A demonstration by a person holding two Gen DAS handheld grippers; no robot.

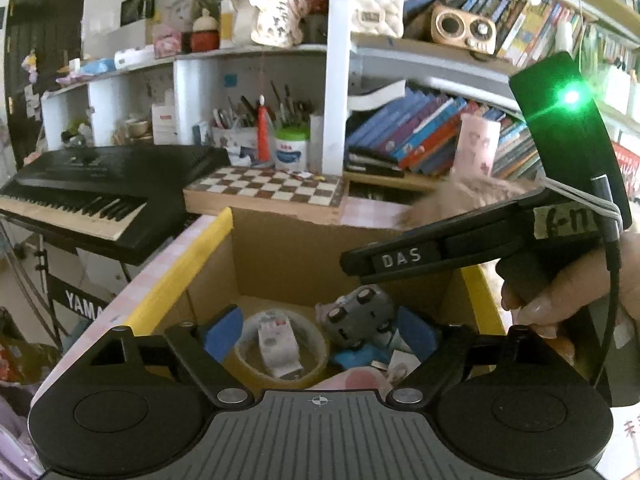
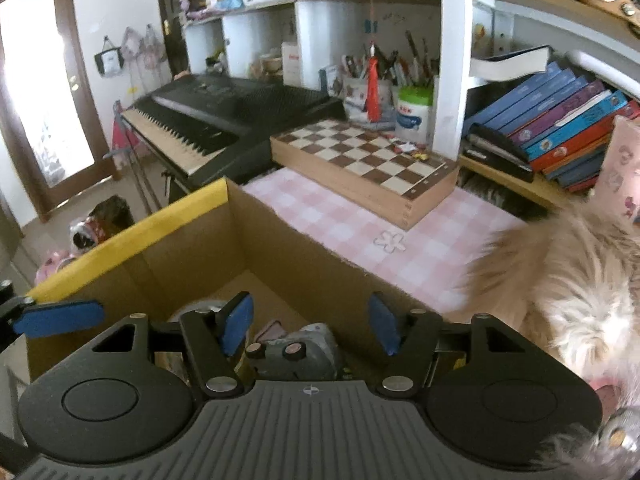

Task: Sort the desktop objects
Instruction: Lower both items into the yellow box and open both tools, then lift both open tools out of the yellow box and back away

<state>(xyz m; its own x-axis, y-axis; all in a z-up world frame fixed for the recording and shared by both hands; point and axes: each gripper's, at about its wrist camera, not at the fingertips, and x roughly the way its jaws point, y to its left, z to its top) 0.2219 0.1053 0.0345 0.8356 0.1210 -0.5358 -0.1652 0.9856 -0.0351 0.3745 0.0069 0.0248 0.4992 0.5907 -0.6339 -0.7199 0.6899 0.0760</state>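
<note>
**Both grippers poised over the cardboard box**

Lying at the bottom of the open cardboard box point(image 1: 280, 248) are the sorted things: a roll of clear tape point(image 1: 280, 350) with a small white printed item standing in its hole, and just to its right a grey toy car point(image 1: 360, 314) tipped with its wheels showing. A few small paper scraps and a blue piece sit under and beside the car; what they are cannot be told.

The left gripper point(image 1: 320, 334) hangs over the box, its blue fingers point(image 1: 224, 332) spread wide to either side of the tape and car, touching neither and holding nothing. The right gripper point(image 2: 310, 326) also points down into the box, its blue fingers point(image 2: 236, 328) standing apart with the toy car point(image 2: 300, 350) seen below between them; nothing is pinched. In the left wrist view a hand point(image 1: 568, 304) grips the right gripper's black handle.

The box has yellow tape along its side rims and stands on a table covered by a pink checked cloth point(image 2: 360, 220). Beyond it lies a wooden chessboard box point(image 2: 364, 164), and to the left a black keyboard point(image 2: 224, 116). A fluffy, pale, blurred animal point(image 2: 568, 272) is at the right of the box. Behind rise white shelves with pen pots and leaning books point(image 2: 560, 120).
</note>
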